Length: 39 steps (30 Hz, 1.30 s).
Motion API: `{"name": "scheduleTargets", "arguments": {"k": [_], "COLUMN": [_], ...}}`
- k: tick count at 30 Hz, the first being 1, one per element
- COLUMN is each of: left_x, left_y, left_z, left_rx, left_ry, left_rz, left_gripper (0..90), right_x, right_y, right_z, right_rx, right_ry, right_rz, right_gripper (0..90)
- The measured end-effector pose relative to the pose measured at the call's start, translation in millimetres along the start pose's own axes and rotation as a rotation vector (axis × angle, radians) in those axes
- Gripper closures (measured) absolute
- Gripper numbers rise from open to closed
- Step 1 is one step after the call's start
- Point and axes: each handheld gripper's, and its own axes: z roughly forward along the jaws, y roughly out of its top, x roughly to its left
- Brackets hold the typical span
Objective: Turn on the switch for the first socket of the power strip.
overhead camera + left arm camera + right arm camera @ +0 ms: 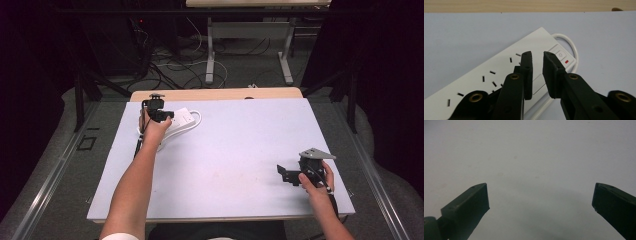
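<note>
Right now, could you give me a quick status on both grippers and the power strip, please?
Left gripper over the power strip, jaws nearly shut, nothing between them. Right gripper open above bare table. Nothing in the way.

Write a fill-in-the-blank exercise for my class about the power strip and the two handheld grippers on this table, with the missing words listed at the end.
1. The power strip under the left gripper is ____ in colour.
2. Beside the strip's power button sits a small ____ indicator.
3. The right gripper has its jaws spread ____ over the bare table.
4. The left gripper's jaws stand close together with a ____ gap between them.

Missing words: white; red; wide; narrow
</note>
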Motion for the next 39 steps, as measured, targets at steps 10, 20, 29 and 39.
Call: {"name": "scheduleTargets", "arguments": {"k": [10,20,29,39], "left_x": [0.1,-6.0,-7.7,-10.9], "left_y": [-3.6,-7.0,-8.6,-10.4], "left_z": [12.7,22.6,27.7,33.1], "left_rx": [0.033,0.051,0.072,0.081], "left_ry": [-0.015,-0.015,-0.011,-0.005], "left_rz": [-0.035,-0.035,-0.028,-0.016], "left_gripper": [86.4,90.0,90.0,90.0], "right_x": [-0.8,-0.9,-0.9,-0.8], "right_y": [-0.5,-0.4,-0.3,-0.4], "right_z": [0.6,1.0,1.1,1.3], "right_rx": [-0.001,0.000,-0.001,0.000], "right_ry": [0.002,0.006,0.008,0.011], "right_rz": [-0.006,-0.004,-0.003,-0.006], "right_gripper": [0.4,0.5,0.5,0.5]}}
